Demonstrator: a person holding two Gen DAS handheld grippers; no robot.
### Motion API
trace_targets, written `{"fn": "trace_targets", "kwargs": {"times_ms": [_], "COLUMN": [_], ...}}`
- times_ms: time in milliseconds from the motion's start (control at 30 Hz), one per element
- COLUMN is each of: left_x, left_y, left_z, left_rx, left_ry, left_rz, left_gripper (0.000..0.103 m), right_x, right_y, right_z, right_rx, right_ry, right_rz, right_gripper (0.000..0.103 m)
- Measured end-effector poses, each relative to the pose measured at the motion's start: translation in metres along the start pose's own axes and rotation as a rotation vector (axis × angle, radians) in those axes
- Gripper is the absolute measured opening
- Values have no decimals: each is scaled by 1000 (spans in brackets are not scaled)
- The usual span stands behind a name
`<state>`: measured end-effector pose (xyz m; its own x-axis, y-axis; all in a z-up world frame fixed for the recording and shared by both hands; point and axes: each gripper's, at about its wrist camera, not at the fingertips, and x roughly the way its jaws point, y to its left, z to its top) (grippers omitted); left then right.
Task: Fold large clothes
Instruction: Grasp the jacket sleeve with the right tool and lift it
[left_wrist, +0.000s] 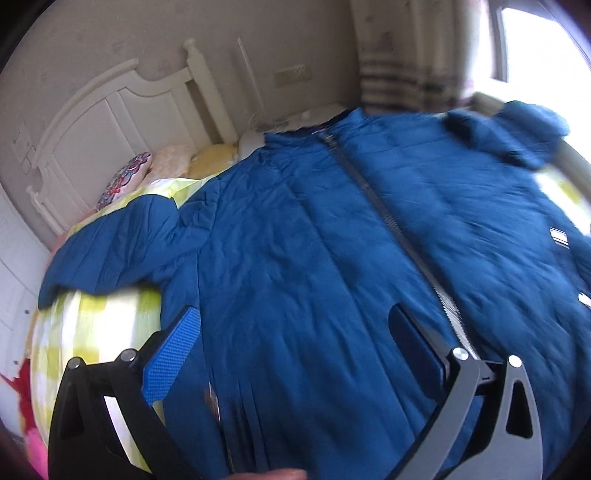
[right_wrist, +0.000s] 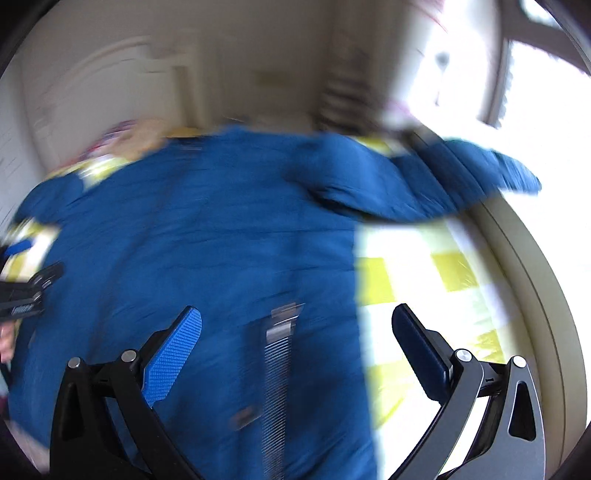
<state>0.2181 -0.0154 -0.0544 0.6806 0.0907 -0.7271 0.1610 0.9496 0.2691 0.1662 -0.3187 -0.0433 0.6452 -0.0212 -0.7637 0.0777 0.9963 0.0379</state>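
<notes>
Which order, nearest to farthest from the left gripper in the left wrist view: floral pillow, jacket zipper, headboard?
From the left gripper:
1. Jacket zipper, running past the right finger.
2. Floral pillow, far left on the bed.
3. Headboard, behind the pillow, against the wall.

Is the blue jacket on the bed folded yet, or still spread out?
Spread out. The blue jacket lies flat, front up, on the checked bedsheet, zipper closed as far as visible, both sleeves extended sideways. No fold visible.

Window (left_wrist: 535, 40) glare, heavy motion blur
</notes>
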Motion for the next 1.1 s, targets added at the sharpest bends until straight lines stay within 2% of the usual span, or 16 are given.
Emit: {"fn": "trace_targets", "kwargs": {"times_ms": [67, 133, 200, 267, 367, 500, 567, 633, 667, 700, 733, 800, 867, 1100], "left_x": [34, 63, 84, 102, 109, 112, 112, 111, 110, 110, 109, 109, 109, 109], "left_y": [3, 5, 7, 13, 28, 27, 25, 23, 23, 23, 22, 21, 22, 23], "left_z": [18, 30, 36, 33, 29, 27, 27, 27, 27, 27, 27, 27, 26, 26], "left_rx": [-12, -33, -74, -153, -232, -189, -186, -181, -181, -181, -180, -180, -179, -182], "left_ry": [36, 68, 87, 101, 95, 81, 82, 85, 85, 84, 84, 82, 83, 82], "left_rz": [15, -3, -33, -96, -190, -214, -212, -208, -209, -211, -213, -216, -213, -217], "left_gripper": [101, 101, 101, 101, 101, 101, 101, 101, 101, 101, 101, 101, 101, 101], "right_x": [26, 45, 66, 82, 107, 123, 127, 130, 128, 125, 116, 97, 77, 42], "right_y": [-36, -68, -101, -123, -150, -170, -173, -175, -174, -172, -165, -143, -106, 39], "right_z": [21, 39, 57, 71, 86, 97, 103, 109, 111, 112, 115, 121, 132, 140], "right_rx": [103, 192, 282, 335, 419, 497, 485, 461, 452, 440, 414, 350, 233, -147], "right_ry": [30, 31, 27, 21, 26, -2, -27, -47, -69, -93, -143, -232, -313, -397], "right_rz": [-25, -49, -57, -60, -58, -70, -95, -124, -134, -148, -154, -142, -105, 116], "right_gripper": [99, 99, 99, 99, 99, 98, 83, 59, 52, 38, 31, 28, 27, 27]}}
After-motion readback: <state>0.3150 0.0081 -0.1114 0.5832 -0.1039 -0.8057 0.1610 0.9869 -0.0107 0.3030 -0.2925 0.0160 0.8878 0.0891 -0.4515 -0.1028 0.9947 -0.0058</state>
